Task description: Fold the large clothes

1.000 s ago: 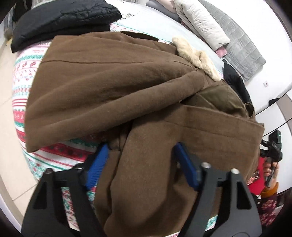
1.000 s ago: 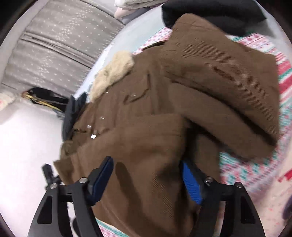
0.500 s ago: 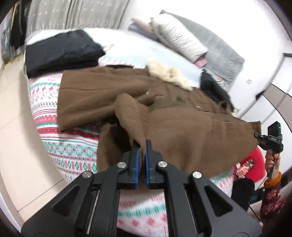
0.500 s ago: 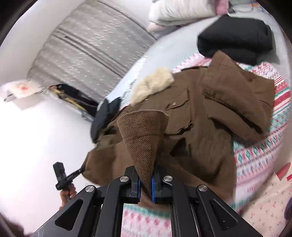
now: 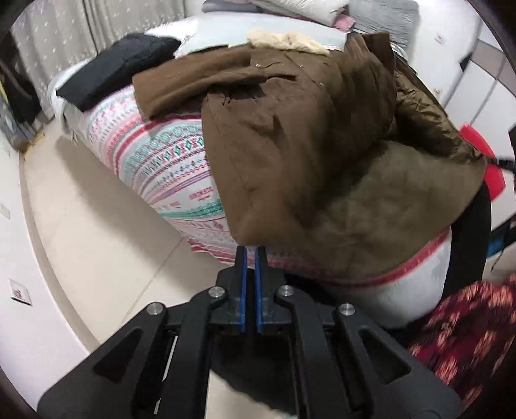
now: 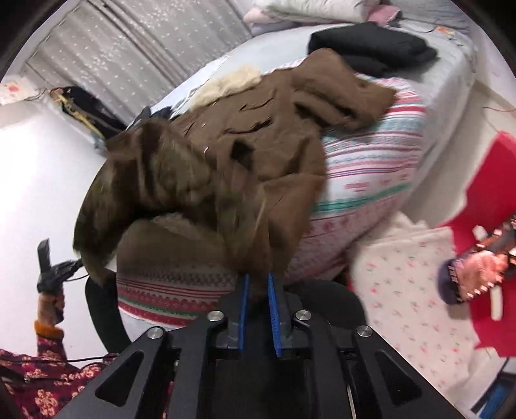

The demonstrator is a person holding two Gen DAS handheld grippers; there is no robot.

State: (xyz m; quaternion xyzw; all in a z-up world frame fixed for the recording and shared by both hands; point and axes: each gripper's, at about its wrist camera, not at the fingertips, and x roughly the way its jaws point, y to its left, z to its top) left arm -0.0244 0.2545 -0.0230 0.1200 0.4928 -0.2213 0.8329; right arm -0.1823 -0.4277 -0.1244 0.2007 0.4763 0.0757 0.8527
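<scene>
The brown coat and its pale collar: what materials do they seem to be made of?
The brown coat looks like thick matte woven cloth, perhaps wool or a blend: no sheen, soft heavy folds. Its lining looks like shinier, crinkled quilted synthetic. The pale collar looks like fluffy fur, likely faux; I cannot tell for sure.

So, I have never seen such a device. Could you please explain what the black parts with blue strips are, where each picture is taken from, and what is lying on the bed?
The black parts are hand-held grippers, one in each of a person's hands, with a camera on each that looks along its two blue-padded fingers. One picture comes from the left gripper, the other from the right gripper. Both are shut on the hem of a brown coat with a pale fur collar, which lies on a bed with a striped patterned cover. Behind the coat rests a folded black garment, with pillows farther back.
</scene>
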